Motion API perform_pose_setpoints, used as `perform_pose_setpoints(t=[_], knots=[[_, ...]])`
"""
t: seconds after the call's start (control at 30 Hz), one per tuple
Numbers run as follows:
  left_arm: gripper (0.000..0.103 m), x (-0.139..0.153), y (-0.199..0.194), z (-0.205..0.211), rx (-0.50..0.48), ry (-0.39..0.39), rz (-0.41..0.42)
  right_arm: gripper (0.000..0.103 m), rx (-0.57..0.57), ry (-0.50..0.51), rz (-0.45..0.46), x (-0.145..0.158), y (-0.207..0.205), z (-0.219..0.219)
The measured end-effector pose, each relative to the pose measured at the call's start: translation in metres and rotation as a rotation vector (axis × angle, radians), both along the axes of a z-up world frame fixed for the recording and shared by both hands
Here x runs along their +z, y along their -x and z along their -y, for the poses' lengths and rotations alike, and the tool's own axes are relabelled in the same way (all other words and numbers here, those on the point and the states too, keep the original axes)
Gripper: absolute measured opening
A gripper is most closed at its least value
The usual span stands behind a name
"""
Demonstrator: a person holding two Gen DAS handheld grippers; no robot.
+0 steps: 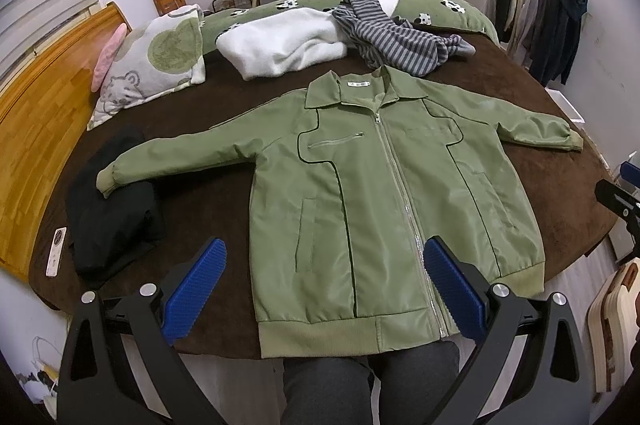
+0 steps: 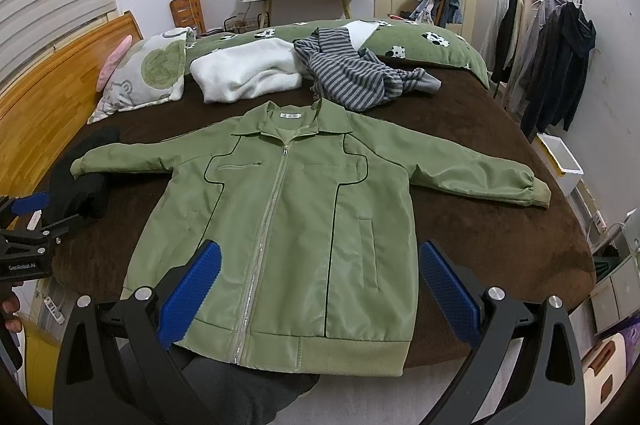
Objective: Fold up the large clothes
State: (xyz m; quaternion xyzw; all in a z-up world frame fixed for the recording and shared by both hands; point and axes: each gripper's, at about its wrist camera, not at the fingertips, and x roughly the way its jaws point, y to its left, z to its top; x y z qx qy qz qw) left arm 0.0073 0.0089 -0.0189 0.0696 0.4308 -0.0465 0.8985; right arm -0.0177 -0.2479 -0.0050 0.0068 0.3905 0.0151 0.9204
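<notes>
Facing flat green jacket [image 1: 360, 185]: soft, slick, limp; both grippers [image 1: 324, 285] [image 2: 320, 289] spread, empty. Pinch sleeve cuffs [image 2: 538, 191].

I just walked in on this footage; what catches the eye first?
A zipped olive-green collared jacket lies flat, sleeves spread, mid-bed on the brown bedspread. Behind its collar sit a white fleece bundle and a crumpled grey striped garment. Both blue-padded grippers, left and right, hover open.

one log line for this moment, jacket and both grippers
stage: pre-fold | jacket: flat, zipped, sleeves spread | left hand-held gripper: open, above hem | right hand-held gripper: open, above hem
</notes>
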Motion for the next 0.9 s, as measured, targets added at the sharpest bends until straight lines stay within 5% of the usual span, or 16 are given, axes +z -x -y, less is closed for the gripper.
perform_pose_setpoints(t=[0.5, 0.9], knots=[[0.097, -0.013, -0.046, 0.059, -0.134, 0.006, -0.013, 0.098, -0.096, -0.021, 0.018, -0.014, -0.027, 0.047], [0.097, -0.045, -0.111, 0.155, -0.266, 0.002, 0.031, 0.098, -0.194, 0.000, 0.051, -0.039, -0.059, 0.113]])
